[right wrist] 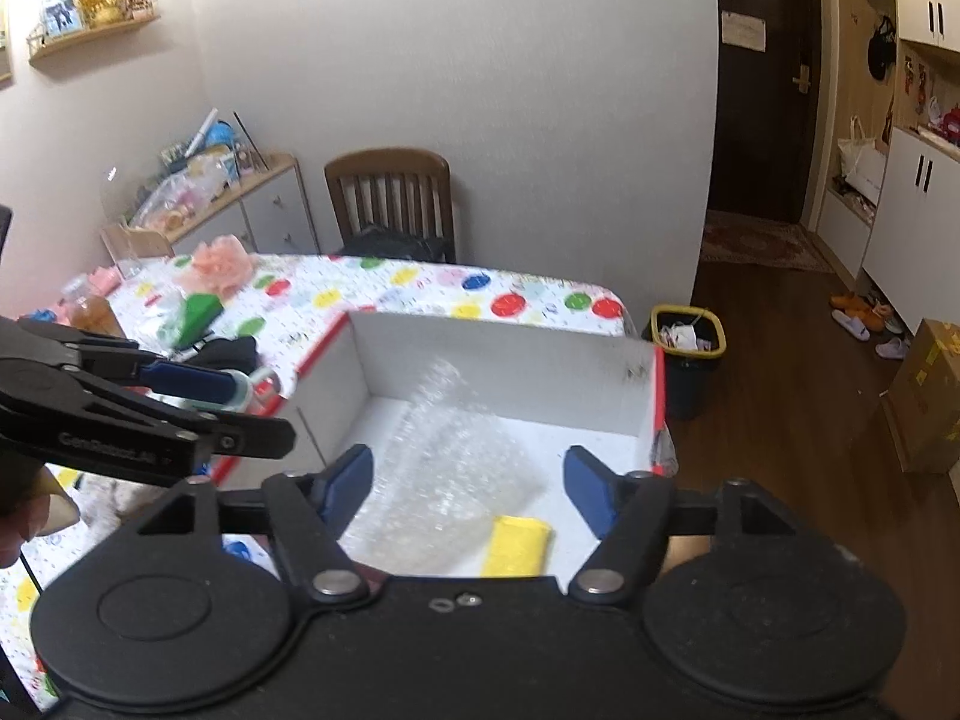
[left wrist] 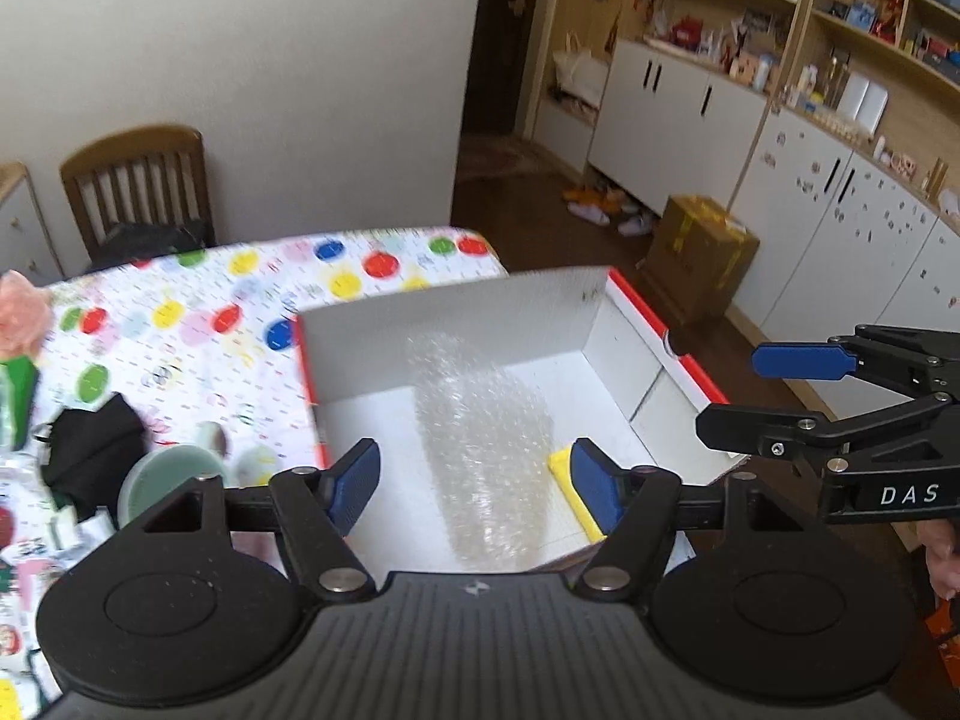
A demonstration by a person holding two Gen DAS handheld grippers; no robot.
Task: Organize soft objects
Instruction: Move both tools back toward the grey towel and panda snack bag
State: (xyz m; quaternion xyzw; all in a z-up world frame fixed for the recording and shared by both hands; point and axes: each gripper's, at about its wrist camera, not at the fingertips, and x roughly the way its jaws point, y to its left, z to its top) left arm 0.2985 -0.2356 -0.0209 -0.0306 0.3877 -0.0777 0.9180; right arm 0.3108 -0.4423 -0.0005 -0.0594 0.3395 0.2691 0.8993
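Counter: one, under a white cloth with coloured dots (left wrist: 198, 306); it carries the box and the loose things named below.
Box: one white cardboard box with red edging (left wrist: 456, 324), open at the top, at the counter's near right end.
Bubble wrap: one clear sheet of bubble wrap (left wrist: 486, 450) inside the box, lying from its back wall across the floor.
Sponge: one yellow rectangular sponge (right wrist: 517, 546) inside the box, on its floor just beside the bubble wrap.
Claws: two. The left claw (left wrist: 474, 489) hangs over the box with its blue pads spread wide, nothing between them. The right claw (right wrist: 468, 489) is also above the box, spread wide and empty.
Black cloth: one crumpled black fabric piece (left wrist: 93, 450) on the counter, left of the box.
Round lid: one pale green round lid (left wrist: 168, 474) left of the box, near the black cloth.
Pink puff: one pink ruffled soft thing (right wrist: 219, 267) on the counter, far left of the box.
Chair: one brown wooden chair (right wrist: 393, 198) beyond the box, against the wall.
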